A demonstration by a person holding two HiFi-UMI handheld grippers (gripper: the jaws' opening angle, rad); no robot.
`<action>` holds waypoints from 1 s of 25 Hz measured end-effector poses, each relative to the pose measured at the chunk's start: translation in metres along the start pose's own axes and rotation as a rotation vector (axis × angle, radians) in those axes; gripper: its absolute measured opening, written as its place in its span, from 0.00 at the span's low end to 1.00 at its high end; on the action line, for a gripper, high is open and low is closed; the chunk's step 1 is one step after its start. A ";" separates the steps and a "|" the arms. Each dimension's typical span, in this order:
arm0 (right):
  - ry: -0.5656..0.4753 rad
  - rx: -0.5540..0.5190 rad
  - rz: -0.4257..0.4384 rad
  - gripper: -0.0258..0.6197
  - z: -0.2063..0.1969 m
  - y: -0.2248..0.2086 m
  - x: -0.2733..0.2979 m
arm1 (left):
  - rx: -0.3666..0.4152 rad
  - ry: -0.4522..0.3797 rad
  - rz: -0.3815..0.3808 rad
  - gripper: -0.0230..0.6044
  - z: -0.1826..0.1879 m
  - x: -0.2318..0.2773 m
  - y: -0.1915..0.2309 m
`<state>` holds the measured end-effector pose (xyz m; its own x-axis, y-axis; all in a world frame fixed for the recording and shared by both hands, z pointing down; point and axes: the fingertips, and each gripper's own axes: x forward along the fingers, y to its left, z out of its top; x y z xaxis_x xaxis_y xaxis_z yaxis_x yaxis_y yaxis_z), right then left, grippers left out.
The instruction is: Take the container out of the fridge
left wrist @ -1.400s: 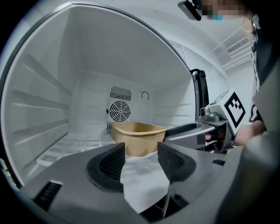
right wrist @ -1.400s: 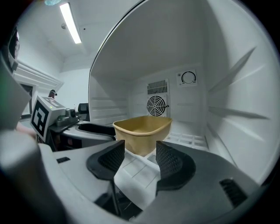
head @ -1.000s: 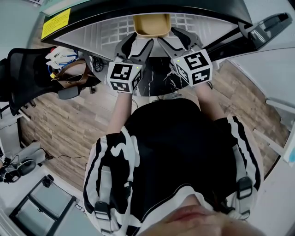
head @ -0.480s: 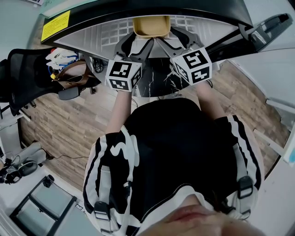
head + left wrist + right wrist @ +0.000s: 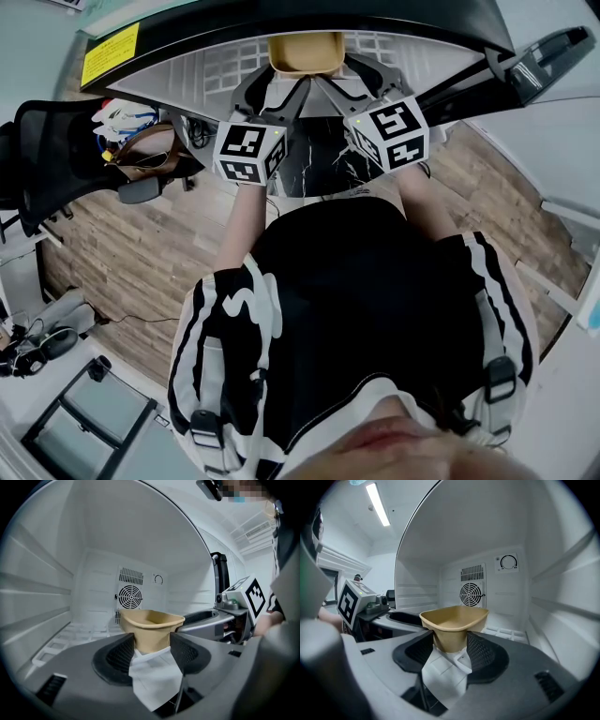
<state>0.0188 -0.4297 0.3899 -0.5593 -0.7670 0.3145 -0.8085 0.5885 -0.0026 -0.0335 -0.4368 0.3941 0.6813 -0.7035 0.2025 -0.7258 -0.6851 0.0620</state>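
Both grippers have moved in over the last second: left gripper [image 5: 152, 645] and right gripper [image 5: 450, 645] each now clamp a near corner of the tan container [image 5: 305, 53] between their pads. Container remains inside the fridge [image 5: 93, 541], reaching forward past the fingertips; judged ready to pull out.

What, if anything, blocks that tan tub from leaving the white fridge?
Nothing visible. The left gripper and right gripper both clamp the tan open tub, and the white fridge stands open towards the person.
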 end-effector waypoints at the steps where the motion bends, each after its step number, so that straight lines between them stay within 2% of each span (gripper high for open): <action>1: -0.004 -0.002 -0.001 0.37 0.000 0.000 0.000 | -0.003 -0.001 0.000 0.42 0.000 0.000 0.000; 25: -0.051 0.023 -0.011 0.37 0.002 0.004 -0.007 | 0.003 -0.026 0.015 0.41 0.004 -0.008 -0.004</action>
<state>0.0192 -0.4227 0.3856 -0.5586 -0.7857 0.2659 -0.8182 0.5745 -0.0213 -0.0356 -0.4292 0.3884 0.6722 -0.7186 0.1783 -0.7361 -0.6745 0.0566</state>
